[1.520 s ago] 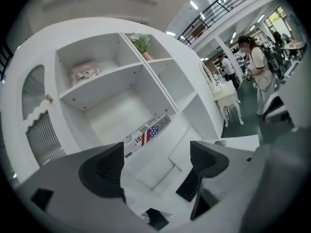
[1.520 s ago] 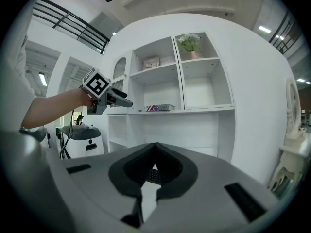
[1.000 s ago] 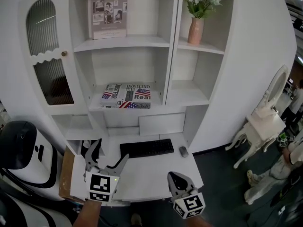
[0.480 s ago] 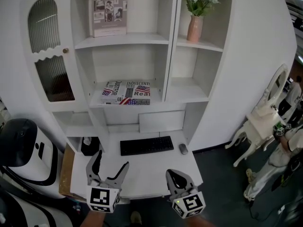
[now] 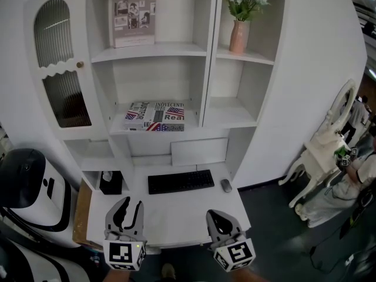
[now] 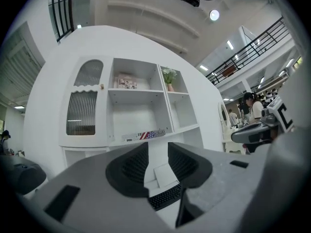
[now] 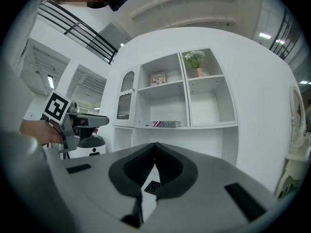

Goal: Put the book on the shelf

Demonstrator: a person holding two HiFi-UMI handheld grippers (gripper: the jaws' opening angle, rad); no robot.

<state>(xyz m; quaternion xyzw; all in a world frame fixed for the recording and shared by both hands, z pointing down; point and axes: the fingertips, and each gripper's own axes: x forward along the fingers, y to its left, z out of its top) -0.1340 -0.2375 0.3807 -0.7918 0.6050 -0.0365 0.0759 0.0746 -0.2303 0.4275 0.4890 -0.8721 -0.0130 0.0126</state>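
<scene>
Taking the keyboard (image 5: 180, 181) as the mark, the left gripper (image 5: 130, 208) is hovering below and to the left of it, over the near edge of the desk (image 5: 176, 216), and is pointing level at the shelves. Its jaws are standing only a narrow slot apart with nothing between them. That suits a hand that is done with its load rather than one reaching for something.

Straight above the keyboard, the book (image 5: 155, 117) is lying flat on the middle shelf (image 5: 192, 121), cover up and well apart from both grippers. Judging by that, the task is looking finished or nearly so. Higher still above the keyboard, an upright book (image 5: 133, 13) is leaning against the back of the top shelf, seemingly just for display.

Below and to the right of the keyboard, the right gripper (image 5: 218, 221) is hanging with its jaws pressed together on nothing, probably just keeping clear.

Compared with the earlier frames, the left gripper's jaws have just been closing from a wide spread to this narrow gap, and nothing is between them. The gripper is also sitting lower in the head view, drawn back from the keyboard toward the desk edge. The right gripper, book and keyboard are staying where they were.
</scene>
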